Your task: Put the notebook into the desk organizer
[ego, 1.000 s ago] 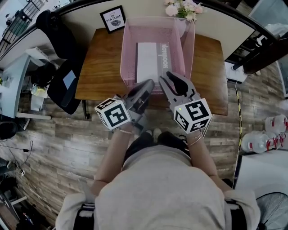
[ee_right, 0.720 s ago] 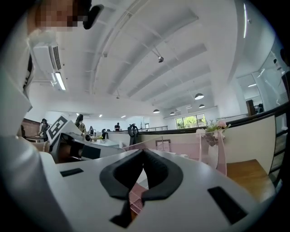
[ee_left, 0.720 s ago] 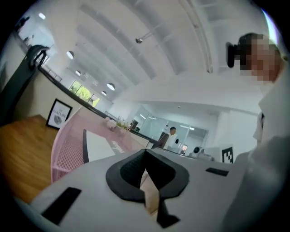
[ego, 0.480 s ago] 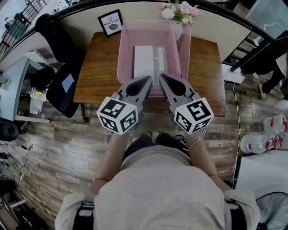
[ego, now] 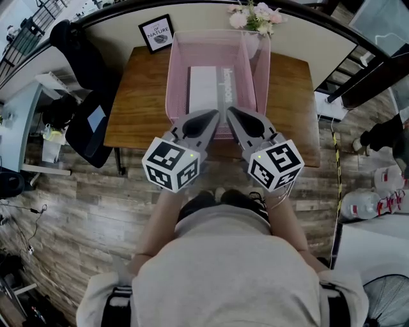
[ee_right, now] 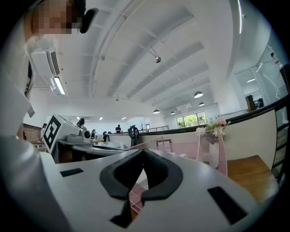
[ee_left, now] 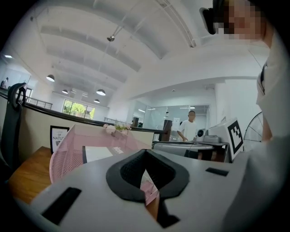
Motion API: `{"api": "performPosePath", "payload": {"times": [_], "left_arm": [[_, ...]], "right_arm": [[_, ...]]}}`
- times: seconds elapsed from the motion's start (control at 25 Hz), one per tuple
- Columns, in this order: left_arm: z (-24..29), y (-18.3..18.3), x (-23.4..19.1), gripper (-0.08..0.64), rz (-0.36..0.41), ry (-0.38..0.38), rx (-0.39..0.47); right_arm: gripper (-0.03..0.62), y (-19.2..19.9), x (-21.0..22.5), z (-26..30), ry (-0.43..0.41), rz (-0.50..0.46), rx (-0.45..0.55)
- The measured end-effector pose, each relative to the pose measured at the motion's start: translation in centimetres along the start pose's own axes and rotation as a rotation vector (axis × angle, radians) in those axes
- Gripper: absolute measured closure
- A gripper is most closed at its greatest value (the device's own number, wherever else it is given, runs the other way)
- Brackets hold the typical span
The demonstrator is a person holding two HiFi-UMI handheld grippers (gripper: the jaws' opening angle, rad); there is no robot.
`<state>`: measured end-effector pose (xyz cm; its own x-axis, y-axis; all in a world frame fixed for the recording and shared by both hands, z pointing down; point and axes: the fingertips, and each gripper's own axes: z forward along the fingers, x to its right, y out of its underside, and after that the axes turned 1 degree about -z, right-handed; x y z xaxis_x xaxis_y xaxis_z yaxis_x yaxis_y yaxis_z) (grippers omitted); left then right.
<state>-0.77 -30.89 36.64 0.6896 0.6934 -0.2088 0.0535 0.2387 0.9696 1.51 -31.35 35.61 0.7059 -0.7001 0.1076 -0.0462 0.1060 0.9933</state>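
The white notebook point(ego: 208, 88) with a grey spine lies flat inside the pink mesh desk organizer point(ego: 262, 64) on the wooden table point(ego: 140, 96). My left gripper point(ego: 214, 115) and right gripper point(ego: 231, 111) hang side by side at the organizer's front wall, tips pointing toward each other. Both are shut with nothing between the jaws. In the left gripper view the left gripper point(ee_left: 145, 152) is shut, with the organizer point(ee_left: 68, 145) and notebook point(ee_left: 102, 153) beyond it. The right gripper point(ee_right: 143, 150) is likewise shut, with the organizer point(ee_right: 206, 152) past it.
A framed print point(ego: 158, 32) and pink flowers point(ego: 257, 14) stand at the table's back. A black chair point(ego: 89, 108) sits left of the table. Water bottles point(ego: 377, 191) stand on the floor at right. A person point(ee_left: 188, 127) stands far off.
The right gripper's jaws were open a second ago and are now shut on nothing. Both grippers have settled side by side at the organizer's front; the notebook stays in place.
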Motion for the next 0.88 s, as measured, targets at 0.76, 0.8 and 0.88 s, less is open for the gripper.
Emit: {"api": "performPosePath", "payload": {"times": [0.76, 0.8, 0.88], "left_arm": [[0.0, 1.3, -0.9, 0.548, -0.048, -0.021, -0.036], [0.0, 1.3, -0.9, 0.548, -0.051, -0.02, -0.036], [0.0, 1.4, -0.9, 0.548, -0.055, -0.019, -0.038]], "right_arm": [[0.581, 1.5, -1.1, 0.4, -0.032, -0.036, -0.065], [0.581, 1.5, -1.1, 0.4, -0.031, -0.036, -0.066], [0.581, 1.6, -1.2, 0.5, -0.028, -0.04, -0.07]]}}
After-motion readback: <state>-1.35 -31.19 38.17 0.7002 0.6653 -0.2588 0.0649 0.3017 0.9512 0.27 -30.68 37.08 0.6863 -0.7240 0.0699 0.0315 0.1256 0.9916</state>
